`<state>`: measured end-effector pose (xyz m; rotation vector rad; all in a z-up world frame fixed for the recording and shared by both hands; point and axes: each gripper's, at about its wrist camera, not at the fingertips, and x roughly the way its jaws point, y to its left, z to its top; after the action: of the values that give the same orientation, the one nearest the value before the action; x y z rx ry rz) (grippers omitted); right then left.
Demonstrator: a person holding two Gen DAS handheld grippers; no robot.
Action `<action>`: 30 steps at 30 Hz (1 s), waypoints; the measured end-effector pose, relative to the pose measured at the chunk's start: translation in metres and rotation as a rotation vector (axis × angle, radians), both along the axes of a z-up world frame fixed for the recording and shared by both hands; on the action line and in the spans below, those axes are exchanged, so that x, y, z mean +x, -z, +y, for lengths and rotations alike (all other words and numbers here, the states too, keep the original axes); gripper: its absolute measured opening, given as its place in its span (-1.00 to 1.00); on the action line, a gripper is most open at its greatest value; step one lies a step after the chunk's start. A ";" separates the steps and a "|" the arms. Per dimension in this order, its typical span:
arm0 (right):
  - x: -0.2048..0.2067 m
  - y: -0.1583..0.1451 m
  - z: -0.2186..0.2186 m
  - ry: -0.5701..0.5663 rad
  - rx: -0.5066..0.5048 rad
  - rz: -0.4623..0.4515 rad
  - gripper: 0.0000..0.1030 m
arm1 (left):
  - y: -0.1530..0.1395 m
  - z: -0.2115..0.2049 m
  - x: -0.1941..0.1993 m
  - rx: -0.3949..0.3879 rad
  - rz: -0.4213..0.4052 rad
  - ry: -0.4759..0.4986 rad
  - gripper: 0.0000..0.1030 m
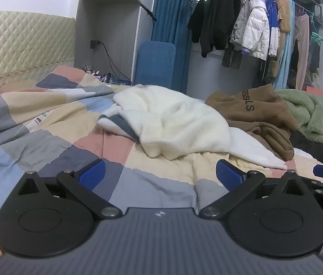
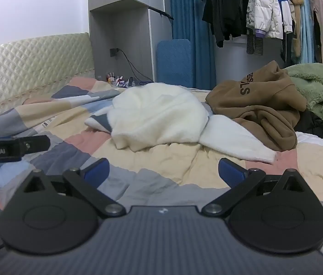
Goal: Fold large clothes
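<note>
A patchwork quilt (image 1: 47, 142) covers the bed, with a crumpled white fleece garment (image 1: 175, 123) lying in its middle. Just beside that, touching it, sits a brown hoodie (image 1: 257, 114), then a green fleece (image 1: 310, 112). The left gripper (image 1: 160, 175) and right gripper (image 2: 163, 171) hover near the quilt, jaws spread wide, holding nothing.

White garment (image 1: 175, 119): thick fluffy fleece, matt. Brown hoodie (image 1: 260, 114): smooth matt sweatshirt cloth, printed black letters. Green blanket (image 1: 310, 112) far right: shaggy plush. Checked quilt cover (image 1: 47, 123): soft wrinkled cotton-like cloth. Headboard (image 1: 19, 43): quilted, slightly glossy. Left gripper (image 1: 160, 174): matt black plastic, ribbed blue pads (image 1: 92, 176), shiny metal pins.
</note>
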<state>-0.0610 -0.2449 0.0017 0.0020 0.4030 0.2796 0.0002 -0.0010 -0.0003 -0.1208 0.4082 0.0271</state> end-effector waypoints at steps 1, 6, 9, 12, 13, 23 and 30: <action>0.000 0.000 0.000 0.000 0.000 0.001 1.00 | 0.000 0.000 0.000 0.000 0.000 0.000 1.00; 0.000 -0.001 0.001 0.000 0.000 0.003 1.00 | 0.000 0.000 0.000 0.000 0.000 0.000 1.00; 0.000 0.002 -0.001 0.002 0.002 0.001 1.00 | 0.000 0.000 0.000 -0.001 -0.001 -0.001 1.00; 0.000 0.003 -0.002 0.003 0.002 0.004 1.00 | 0.000 0.000 0.000 -0.001 0.000 -0.001 1.00; 0.000 0.004 -0.003 0.002 0.003 0.004 1.00 | 0.000 0.000 0.000 -0.001 -0.001 -0.001 1.00; 0.001 0.004 -0.002 -0.001 -0.008 0.009 1.00 | 0.000 0.000 0.000 -0.002 -0.002 -0.001 1.00; 0.002 0.005 -0.001 0.001 -0.005 0.013 1.00 | -0.002 0.005 -0.004 -0.003 -0.004 -0.004 1.00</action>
<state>-0.0592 -0.2456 -0.0033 -0.0006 0.4165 0.2780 -0.0034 0.0036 0.0021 -0.1249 0.4037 0.0302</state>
